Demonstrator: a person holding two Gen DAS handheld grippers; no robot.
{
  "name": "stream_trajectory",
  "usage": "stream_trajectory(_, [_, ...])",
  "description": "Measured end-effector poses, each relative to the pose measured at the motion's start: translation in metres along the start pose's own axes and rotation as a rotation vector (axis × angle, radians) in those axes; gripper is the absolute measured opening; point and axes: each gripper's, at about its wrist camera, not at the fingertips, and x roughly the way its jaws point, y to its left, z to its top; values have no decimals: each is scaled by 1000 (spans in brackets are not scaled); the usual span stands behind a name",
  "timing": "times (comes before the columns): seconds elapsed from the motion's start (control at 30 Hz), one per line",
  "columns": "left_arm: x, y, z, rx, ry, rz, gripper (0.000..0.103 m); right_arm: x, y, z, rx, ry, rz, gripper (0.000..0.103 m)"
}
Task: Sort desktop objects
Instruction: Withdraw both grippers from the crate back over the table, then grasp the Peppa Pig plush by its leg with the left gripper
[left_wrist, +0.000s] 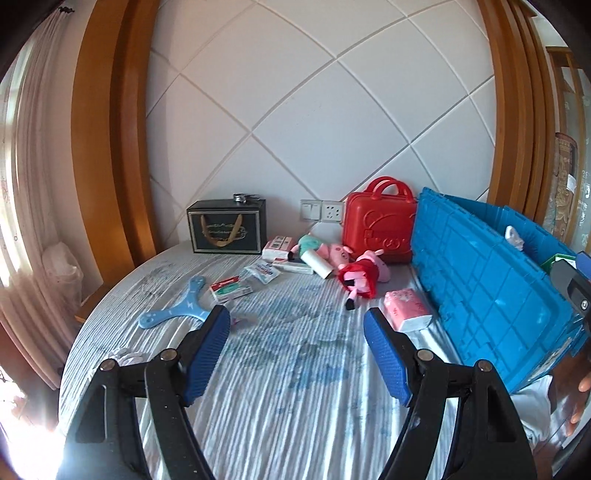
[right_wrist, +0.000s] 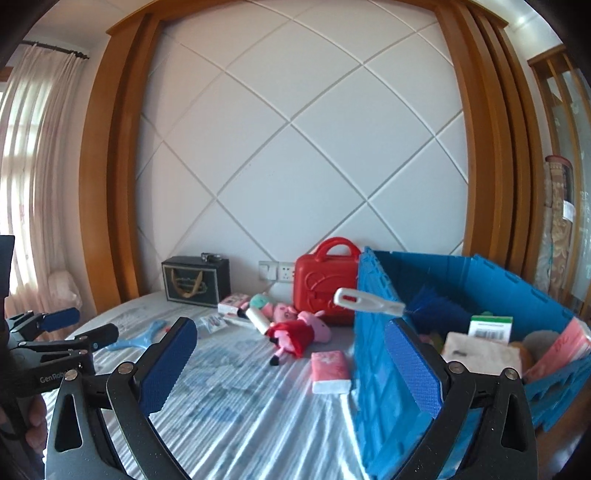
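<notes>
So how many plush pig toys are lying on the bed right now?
3. The red-dress pig lies nearest the pink tissue pack; the pink pig and the green-dress pig lie behind it by the red case. Others may be hidden in the crate.

White padded wall (right_wrist: 295, 166) with diagonal seams, framed by wood trim (right_wrist: 110, 166). Sheer curtains (right_wrist: 33, 147) left, daylight coming through. Switch and socket plate (right_wrist: 275, 271) low on wall. Striped pale bedsheet (right_wrist: 229, 387) as the work surface.
</notes>
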Motion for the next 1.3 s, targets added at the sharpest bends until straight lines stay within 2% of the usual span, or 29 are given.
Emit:
stream_trajectory(0.13, [25,46,-14,-41,73,48,74,29,29,-15,-26,112,26,103])
stream_trajectory(0.27, [48,76,-22,-88,115,100,74,59,39,-25,-36,169,23,103])
stream_trajectory(0.4, [69,88,-21,-112,152,128,74,91,35,-31,-31,199,49,103])
stream_trajectory(0.53, [92,86,-12,-105,152,175,74,134,21,-39,26,243,95,103])
stream_trajectory(0.73, [137,76,-6,-86,202,162,74,188,10,-59,40,318,75,103])
stream_trajectory(0.9, [173,74,5,-55,230,138,74,215,2,-65,49,348,39,103])
stream_trajectory(1.17, [251,69,18,43,267,22,74,261,-9,-95,121,440,-104,103])
stream_trajectory(1.3, [302,50,19,113,297,-61,74,287,-16,-118,166,476,-201,103])
